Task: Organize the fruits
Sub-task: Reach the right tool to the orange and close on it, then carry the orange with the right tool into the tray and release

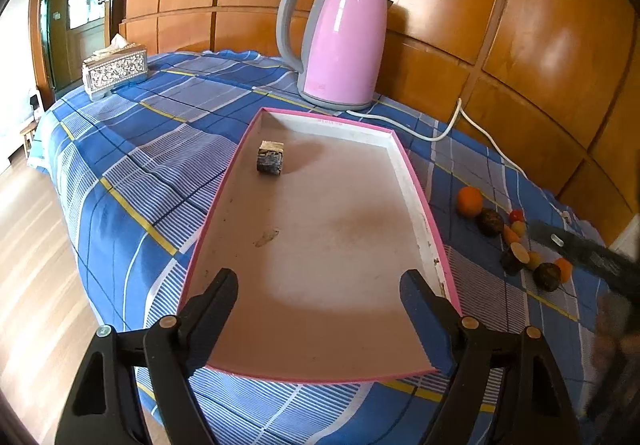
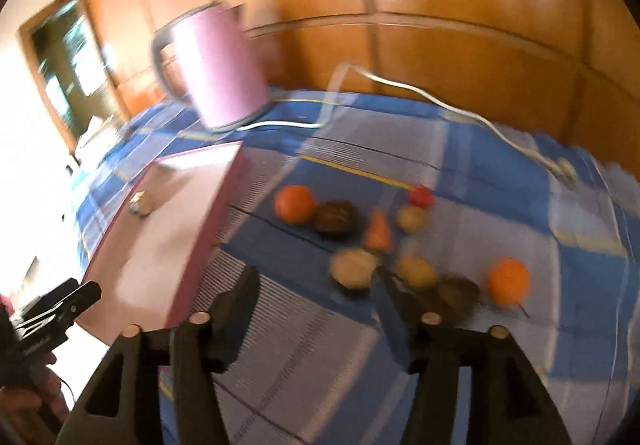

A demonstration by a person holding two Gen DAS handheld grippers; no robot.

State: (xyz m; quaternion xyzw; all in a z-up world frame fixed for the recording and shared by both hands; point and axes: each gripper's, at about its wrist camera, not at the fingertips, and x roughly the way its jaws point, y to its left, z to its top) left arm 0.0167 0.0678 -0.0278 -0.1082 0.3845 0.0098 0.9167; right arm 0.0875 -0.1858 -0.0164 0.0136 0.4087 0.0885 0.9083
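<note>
Left tongs: spread wide, holding nothing, poised above the near end of the pink tray, probably waiting to steady it.
Right tongs: spread and empty, aimed at the fruit cluster; likely lining up a pick.
Fruits: loose on the checked cloth of the desk, right of the tray and outside it: an orange, a dark round fruit, a second orange, several smaller pieces.
Tray contents: only one small dark block near the far end.
Kettle: stands behind the tray, its cord trailing toward the fruit.
Hard to make out: the right view is motion-blurred, so the smaller fruits cannot be identified; one dark fruit sits partly behind a tong tip.
</note>
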